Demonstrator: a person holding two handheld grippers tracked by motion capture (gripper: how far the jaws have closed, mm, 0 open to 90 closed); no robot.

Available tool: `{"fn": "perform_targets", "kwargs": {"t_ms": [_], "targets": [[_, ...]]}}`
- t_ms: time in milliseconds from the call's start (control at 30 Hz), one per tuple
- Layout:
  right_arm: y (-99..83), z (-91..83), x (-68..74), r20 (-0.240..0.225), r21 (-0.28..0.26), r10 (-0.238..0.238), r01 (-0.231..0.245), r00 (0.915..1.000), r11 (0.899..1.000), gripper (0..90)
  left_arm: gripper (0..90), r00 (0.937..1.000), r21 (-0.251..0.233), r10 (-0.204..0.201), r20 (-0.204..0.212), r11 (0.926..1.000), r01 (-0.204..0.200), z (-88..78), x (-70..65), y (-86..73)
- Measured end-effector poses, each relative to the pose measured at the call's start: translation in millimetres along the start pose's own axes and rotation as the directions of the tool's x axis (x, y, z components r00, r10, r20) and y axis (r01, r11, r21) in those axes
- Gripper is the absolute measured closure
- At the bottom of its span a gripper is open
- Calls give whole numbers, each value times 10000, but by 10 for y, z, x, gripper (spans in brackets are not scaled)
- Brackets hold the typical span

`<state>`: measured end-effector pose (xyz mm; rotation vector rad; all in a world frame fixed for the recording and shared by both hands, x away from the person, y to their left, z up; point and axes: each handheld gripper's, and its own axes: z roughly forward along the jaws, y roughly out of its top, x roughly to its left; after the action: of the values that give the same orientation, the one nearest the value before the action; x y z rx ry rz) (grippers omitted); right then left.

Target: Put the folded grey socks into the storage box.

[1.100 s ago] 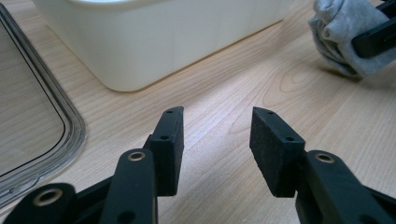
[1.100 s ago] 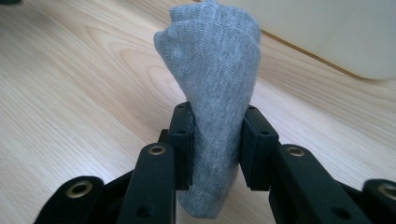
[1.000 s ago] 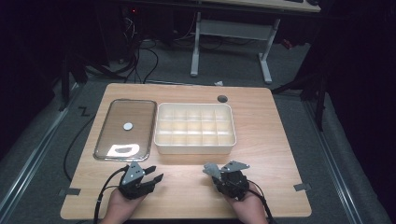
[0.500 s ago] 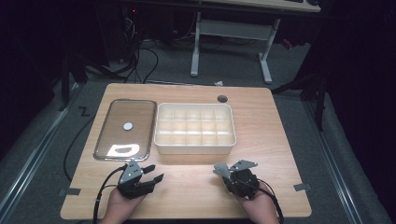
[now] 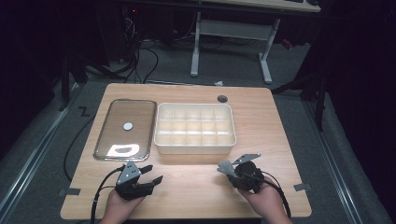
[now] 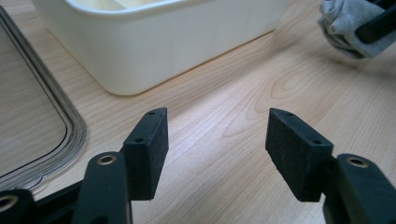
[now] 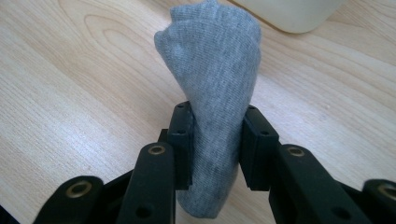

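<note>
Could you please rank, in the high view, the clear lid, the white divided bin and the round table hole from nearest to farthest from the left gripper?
From the left gripper, whose jaws have just been opening with nothing between them:
1. Clear lid, just ahead of it, at the table's left.
2. White divided bin, ahead and to its right, mid-table.
3. Round table hole, beyond the bin, near the far edge.

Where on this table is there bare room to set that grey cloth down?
Bare wood lies between the left gripper and the right gripper, in front of the white divided tray. The strip right of the tray is free too. The back left is crowded by the clear lid beside the tray.
</note>
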<state>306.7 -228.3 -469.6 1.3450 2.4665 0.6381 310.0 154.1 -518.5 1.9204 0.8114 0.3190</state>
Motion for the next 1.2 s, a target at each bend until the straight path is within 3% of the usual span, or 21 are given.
{"fn": "perform_targets", "kwargs": {"t_ms": [333,800,1200], "targets": [[240,-128,-113,-233,755,86,-68,9997,9971,701,378,9999,-174,-100,71,9998,101,-36,32,-10],[484,-254,-126,-354,1644,-132,189,9993,9862,701,371,9998,-214,155,126,9997,-152,-33,-3,-10],[779,-376,-177,-243,1749,-223,262,9995,9842,703,375,9995,-115,249,212,9996,-246,-10,-33,-15]]}}
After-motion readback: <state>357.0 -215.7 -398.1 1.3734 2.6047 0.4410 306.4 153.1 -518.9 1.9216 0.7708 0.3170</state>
